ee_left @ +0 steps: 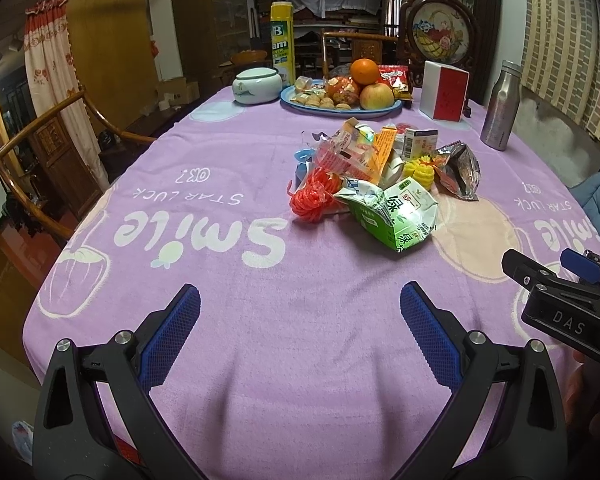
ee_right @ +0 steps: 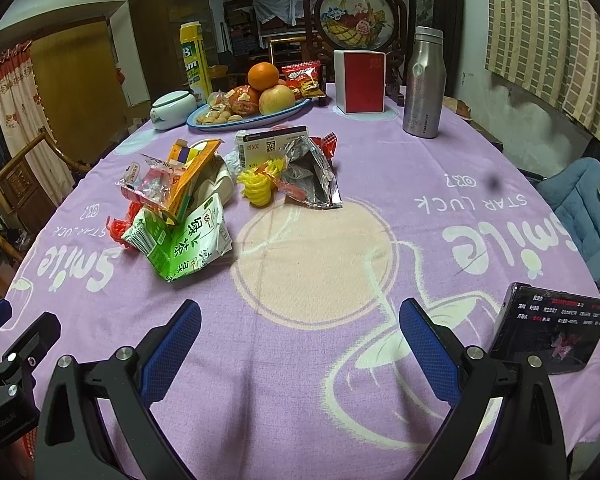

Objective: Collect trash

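- The left gripper (ee_left: 300, 330) fills the lower part of the left wrist view, its jaws spread wide with nothing between the blue pads, above the purple tablecloth (ee_left: 300, 280).
- The right gripper (ee_right: 300, 338) sits low in its own view, jaws likewise released and empty.
- The trash lies in a loose heap at centre frame in the left view: a crumpled green tea carton (ee_left: 396, 212) nearest the camera, red plastic string (ee_left: 314, 196) at its left, touching it.
- An orange carton (ee_left: 384, 152) leans among clear wrappers behind them.
- A yellow crinkled piece (ee_left: 420, 172) and an opened foil snack bag (ee_left: 458, 172) lie at the heap's right side.
- In the upper centre, a blue fruit plate (ee_left: 340, 107) holds an orange and an apple.
- A steel bottle (ee_left: 502, 106) stands upright at the upper right.
- A phone (ee_right: 552, 328) with a lit screen lies at the lower right of the right wrist view.
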Available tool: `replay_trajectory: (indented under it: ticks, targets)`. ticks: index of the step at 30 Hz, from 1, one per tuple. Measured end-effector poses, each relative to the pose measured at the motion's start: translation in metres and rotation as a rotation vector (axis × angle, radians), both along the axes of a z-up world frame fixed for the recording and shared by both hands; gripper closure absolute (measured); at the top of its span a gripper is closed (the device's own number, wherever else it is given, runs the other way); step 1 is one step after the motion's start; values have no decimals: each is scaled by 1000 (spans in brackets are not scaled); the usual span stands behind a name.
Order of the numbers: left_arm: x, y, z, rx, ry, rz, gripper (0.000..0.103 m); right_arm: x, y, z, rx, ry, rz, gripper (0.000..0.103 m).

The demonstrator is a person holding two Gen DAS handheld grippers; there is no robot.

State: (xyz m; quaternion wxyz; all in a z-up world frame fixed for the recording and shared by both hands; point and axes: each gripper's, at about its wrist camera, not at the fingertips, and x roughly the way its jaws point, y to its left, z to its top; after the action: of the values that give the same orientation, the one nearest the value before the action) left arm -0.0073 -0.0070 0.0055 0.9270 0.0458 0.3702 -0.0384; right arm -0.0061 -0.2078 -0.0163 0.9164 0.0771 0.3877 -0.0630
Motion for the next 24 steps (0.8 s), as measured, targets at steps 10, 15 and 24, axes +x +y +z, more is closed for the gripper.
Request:
replay_trajectory:
  ticks: [10, 15, 24]
  targets:
    - [1, 1, -1, -2, 1, 0, 7, 1, 0, -1, 0, 2, 1, 5]
    - [0, 1, -2, -2, 1, -1, 7, 1, 1, -2, 0, 4, 2, 5]
    - [0, 1, -4, -1, 5, -4, 7, 1, 1, -2, 1, 5, 3, 5]
